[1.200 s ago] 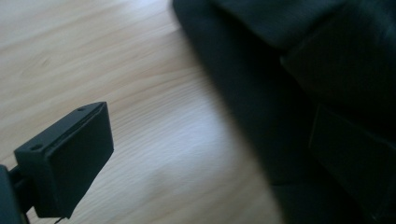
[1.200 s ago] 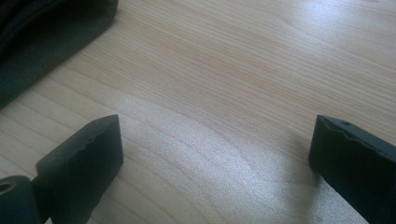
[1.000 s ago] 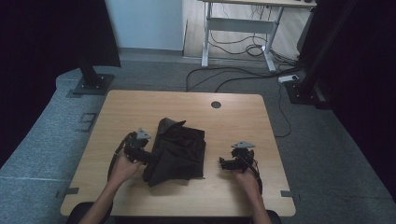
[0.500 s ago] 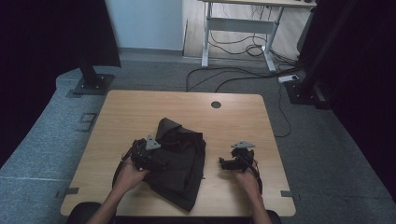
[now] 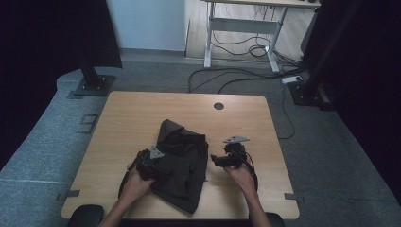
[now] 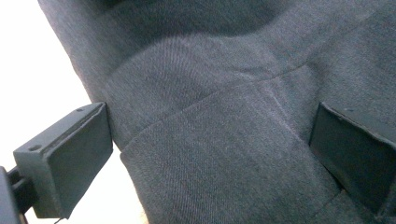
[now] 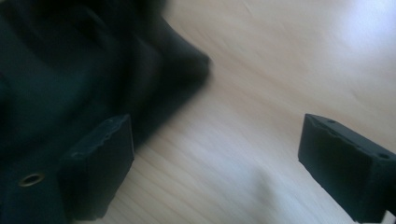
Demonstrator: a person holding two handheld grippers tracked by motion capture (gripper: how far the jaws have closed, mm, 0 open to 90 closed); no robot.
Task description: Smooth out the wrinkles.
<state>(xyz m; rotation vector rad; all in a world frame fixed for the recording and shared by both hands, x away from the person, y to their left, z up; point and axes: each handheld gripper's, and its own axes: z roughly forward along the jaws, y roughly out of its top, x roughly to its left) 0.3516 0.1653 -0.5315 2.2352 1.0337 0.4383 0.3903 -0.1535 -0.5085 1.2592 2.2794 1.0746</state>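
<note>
A dark crumpled garment (image 5: 182,156) lies in the middle of the wooden table (image 5: 142,113), its lower corner near the front edge. My left gripper (image 5: 160,171) rests on the garment's left edge. In the left gripper view its jaws stand wide apart, and a fold of the grey fabric (image 6: 210,154) lies between them without being pressed. My right gripper (image 5: 215,160) hovers just right of the garment, pointing left. In the right gripper view its jaws have just been closing a little, with only bare wood (image 7: 224,154) between them. The garment (image 7: 56,79) lies behind the left jaw.
A round cable hole (image 5: 218,106) sits near the table's far edge. Beyond the table stand a desk frame (image 5: 241,28) with cables on the floor (image 5: 246,78), and black stands at the left (image 5: 92,82) and right (image 5: 312,90).
My left gripper has moved right and down onto the garment, whose lower part now stretches toward the front edge. My right gripper has shifted slightly left toward the garment.
</note>
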